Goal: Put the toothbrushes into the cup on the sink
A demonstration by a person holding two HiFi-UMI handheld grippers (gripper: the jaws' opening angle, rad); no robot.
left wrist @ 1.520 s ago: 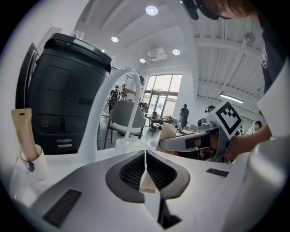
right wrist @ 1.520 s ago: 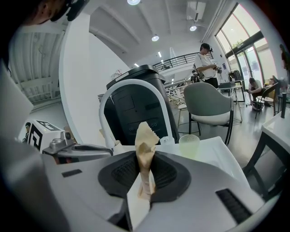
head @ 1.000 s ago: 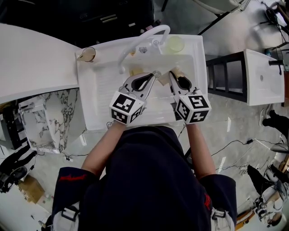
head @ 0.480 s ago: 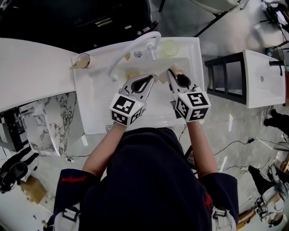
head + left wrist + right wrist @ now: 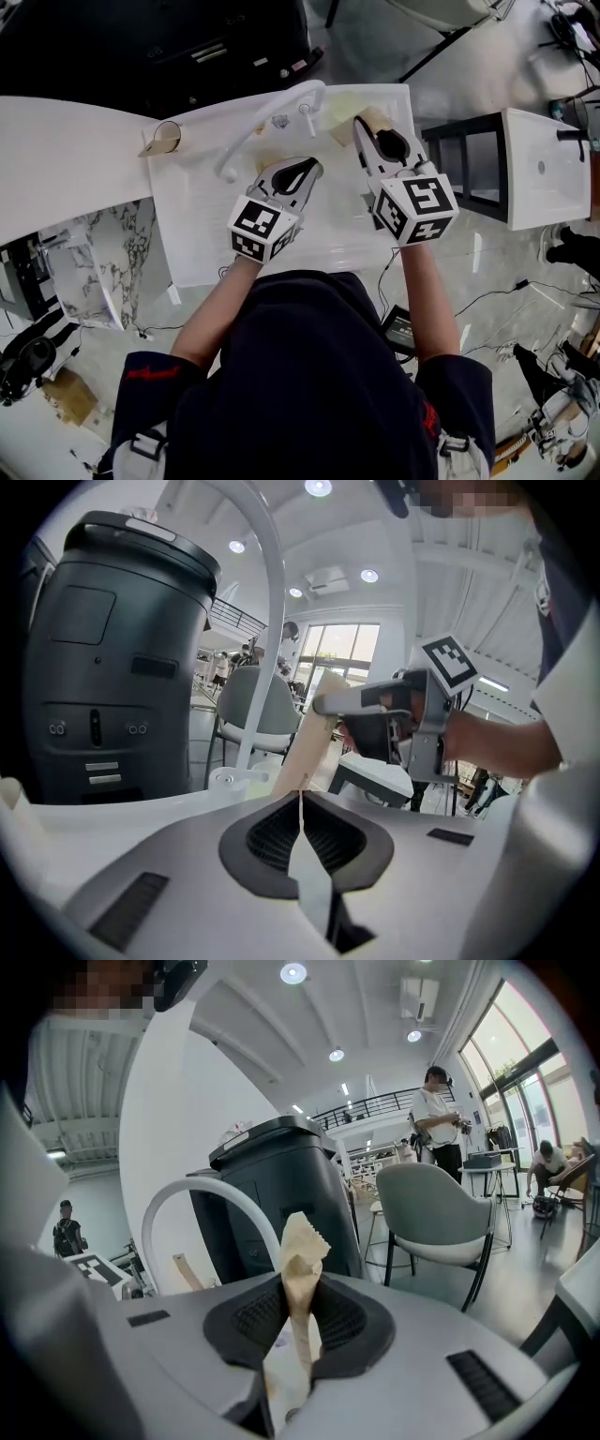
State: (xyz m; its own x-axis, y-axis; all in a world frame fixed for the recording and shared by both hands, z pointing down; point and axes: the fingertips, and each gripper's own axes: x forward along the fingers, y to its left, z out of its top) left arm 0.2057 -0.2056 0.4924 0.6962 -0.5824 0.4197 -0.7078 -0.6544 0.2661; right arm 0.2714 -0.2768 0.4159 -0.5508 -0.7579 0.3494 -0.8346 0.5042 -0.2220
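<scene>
The right hand-held gripper (image 5: 366, 131) clamps a toothbrush (image 5: 302, 1241) in a beige wrapper. It is held over the sink's (image 5: 202, 234) upper right corner, right of the faucet (image 5: 258, 117). The left hand-held gripper (image 5: 314, 169), jaws closed on nothing, is mid-frame over the basin. A cup (image 5: 167, 137) stands at the sink's upper left.

White sink (image 5: 187, 239) set against a white counter (image 5: 66, 155).
A curved white faucet (image 5: 267, 117) rises from the sink's far rim. A tan cup (image 5: 166, 138) stands on the far left corner, and a pale yellow round dish (image 5: 337, 97) sits near the far right corner.
</scene>
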